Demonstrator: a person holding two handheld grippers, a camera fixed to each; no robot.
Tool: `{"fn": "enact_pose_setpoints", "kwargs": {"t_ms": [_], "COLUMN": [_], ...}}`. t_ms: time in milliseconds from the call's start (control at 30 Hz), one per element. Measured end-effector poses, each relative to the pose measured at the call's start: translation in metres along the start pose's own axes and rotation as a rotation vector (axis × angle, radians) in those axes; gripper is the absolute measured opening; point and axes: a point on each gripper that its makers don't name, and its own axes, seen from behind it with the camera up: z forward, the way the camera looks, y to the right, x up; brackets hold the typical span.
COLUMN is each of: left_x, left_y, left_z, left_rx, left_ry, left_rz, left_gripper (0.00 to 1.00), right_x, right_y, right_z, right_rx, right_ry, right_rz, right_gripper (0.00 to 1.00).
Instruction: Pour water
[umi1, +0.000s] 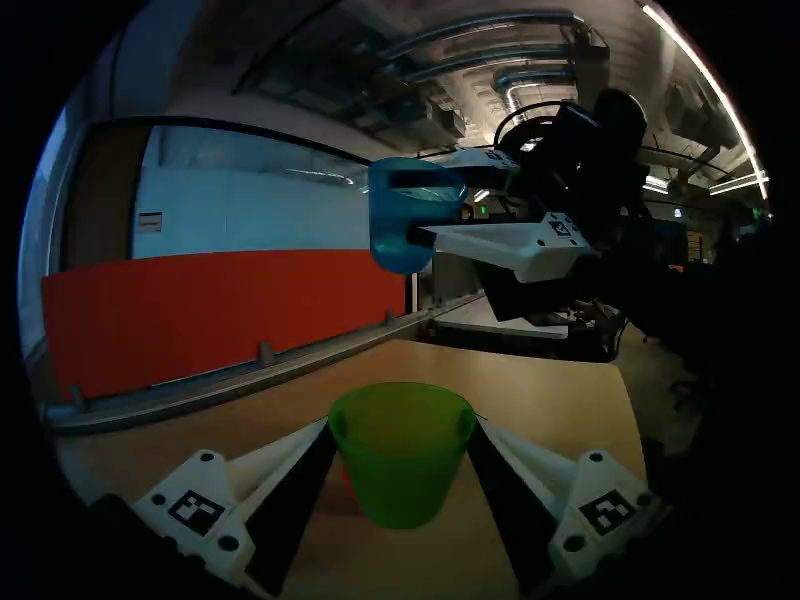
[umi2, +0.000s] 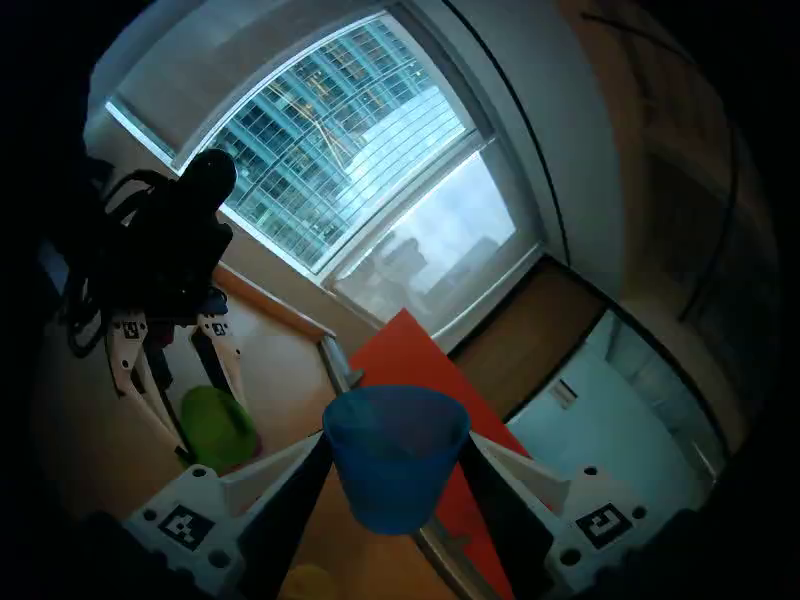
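Nothing readable here tbh. Closest thing is the black-and-white square markers (umi1: 195, 510) on the left gripper (umi1: 400, 428) and the right gripper (umi2: 397, 442), and those are just patterns, no letters or numbers. There's also a small plate (umi1: 149, 221) on the wall (umi1: 260, 215), middle left of the left gripper view, way too tiny to make out

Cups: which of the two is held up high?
The blue cup, gripped by the right hand-held gripper well above the table; the green cup sits low near it, in the left hand-held gripper.
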Motion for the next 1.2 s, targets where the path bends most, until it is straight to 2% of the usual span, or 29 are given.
{"fn": "enact_pose_setpoints", "kwargs": {"t_ms": [500,1200], "left_x": [0.0,0.002], "left_y": [0.005,0.007], "left_z": [0.002,0.003], "left_rx": [-0.012,-0.02], "left_ry": [0.001,0.001], "left_rz": [-0.003,0.001], "left_gripper": [0.87,0.87], "right_x": [0.01,0.014], "right_y": [-0.001,0.004], "right_z": [0.017,0.027], "right_rx": [0.001,-0.022], "right_ry": [-0.018,-0.024], "right_rz": [-0.167,-0.285], "right_gripper": [0.89,0.89]}}
